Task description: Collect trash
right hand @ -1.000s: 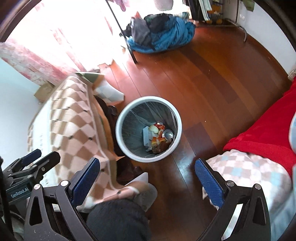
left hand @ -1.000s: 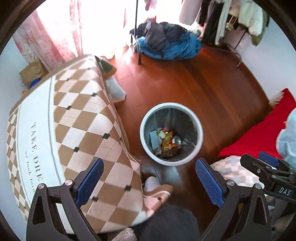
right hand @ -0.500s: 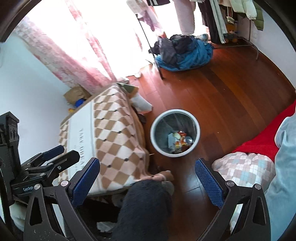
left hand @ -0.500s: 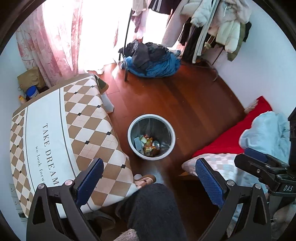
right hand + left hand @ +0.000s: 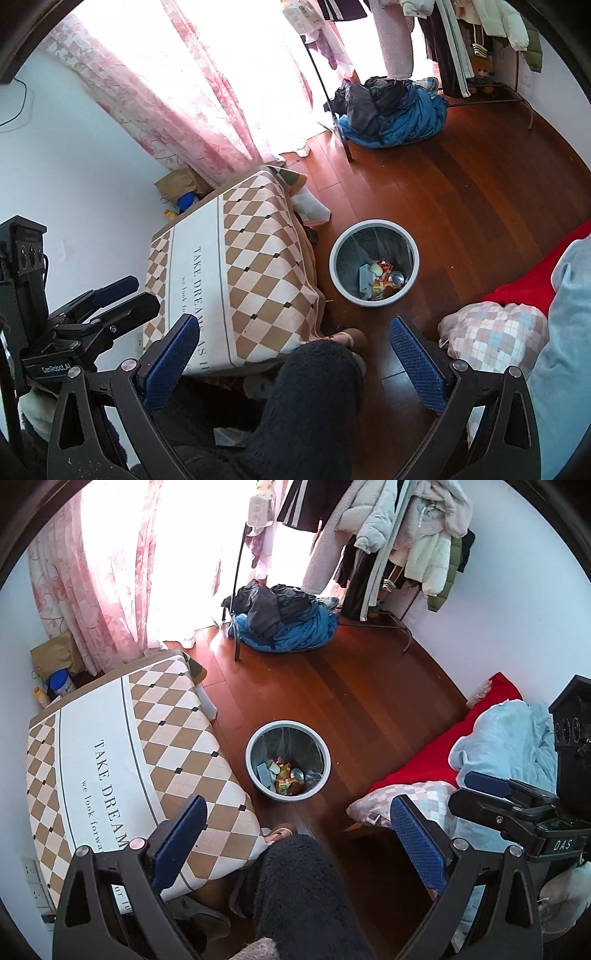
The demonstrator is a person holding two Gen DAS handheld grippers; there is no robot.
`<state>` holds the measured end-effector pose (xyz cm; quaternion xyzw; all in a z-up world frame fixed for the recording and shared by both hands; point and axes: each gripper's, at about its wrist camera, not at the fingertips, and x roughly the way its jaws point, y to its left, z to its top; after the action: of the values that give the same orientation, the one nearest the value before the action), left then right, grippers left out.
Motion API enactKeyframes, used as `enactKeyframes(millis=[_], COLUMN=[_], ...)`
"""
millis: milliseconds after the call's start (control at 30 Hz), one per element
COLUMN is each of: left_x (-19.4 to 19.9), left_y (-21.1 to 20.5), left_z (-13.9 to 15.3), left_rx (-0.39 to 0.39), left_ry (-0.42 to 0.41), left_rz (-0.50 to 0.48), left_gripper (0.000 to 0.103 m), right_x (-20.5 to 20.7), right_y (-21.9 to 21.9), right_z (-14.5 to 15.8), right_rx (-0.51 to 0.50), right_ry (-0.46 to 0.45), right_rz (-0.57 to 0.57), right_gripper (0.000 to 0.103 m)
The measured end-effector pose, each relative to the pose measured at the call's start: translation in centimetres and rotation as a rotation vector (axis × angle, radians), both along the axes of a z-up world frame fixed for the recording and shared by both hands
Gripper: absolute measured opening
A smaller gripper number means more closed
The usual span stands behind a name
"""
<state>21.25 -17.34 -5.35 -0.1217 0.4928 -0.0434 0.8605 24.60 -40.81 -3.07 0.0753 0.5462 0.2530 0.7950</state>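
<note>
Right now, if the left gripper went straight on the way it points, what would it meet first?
Probably the trash bin: it sits between the open left gripper fingers' line, nothing nearer in between. Depth is unclear, so it might instead land on the wooden floor beside it.

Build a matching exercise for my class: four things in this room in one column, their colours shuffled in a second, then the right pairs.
Things
1. trash bin
2. curtain
3. bundle of clothes
4. blanket

Colours
A. red
B. pink
C. grey with a white rim
D. blue

Pairs: 1-C, 2-B, 3-D, 4-A
</note>
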Motion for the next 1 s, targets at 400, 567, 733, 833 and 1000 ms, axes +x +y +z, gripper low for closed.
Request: enactKeyframes(millis=[400, 567, 733, 833, 1000], left_x=[-1.3, -1.5, -1.7, -1.6, -1.4], left_y=[0.2, 0.2, 0.3, 0.2, 0.3], left_z=[1.0, 1.3, 1.5, 1.6, 1.5], left_rx=[-0.023, -0.021, -0.013, -0.02, -0.028], left_ry=[-0.013, -0.02, -0.023, -0.012, -0.004], left_rz=[-0.013, -0.012, -0.008, -0.009, -0.007], left_gripper=[0.102, 0.102, 0.102, 0.102, 0.102], right_x=[-0.9, -1.1, -1.2, -1.3, -1.2], right_y=[-0.2, -0.2, 0.0, 0.0, -0.1], right_z=[0.7, 0.9, 0.8, 0.8, 1.0], right_rx=[-0.002, -0.006, -0.007, -0.011, -0.019], right_ry=[0.003, 0.004, 0.005, 0.006, 0.002], right_rz=[0.014, 0.02, 0.017, 0.017, 0.017], right_gripper=[0.103, 0.103, 0.103, 0.103, 0.103])
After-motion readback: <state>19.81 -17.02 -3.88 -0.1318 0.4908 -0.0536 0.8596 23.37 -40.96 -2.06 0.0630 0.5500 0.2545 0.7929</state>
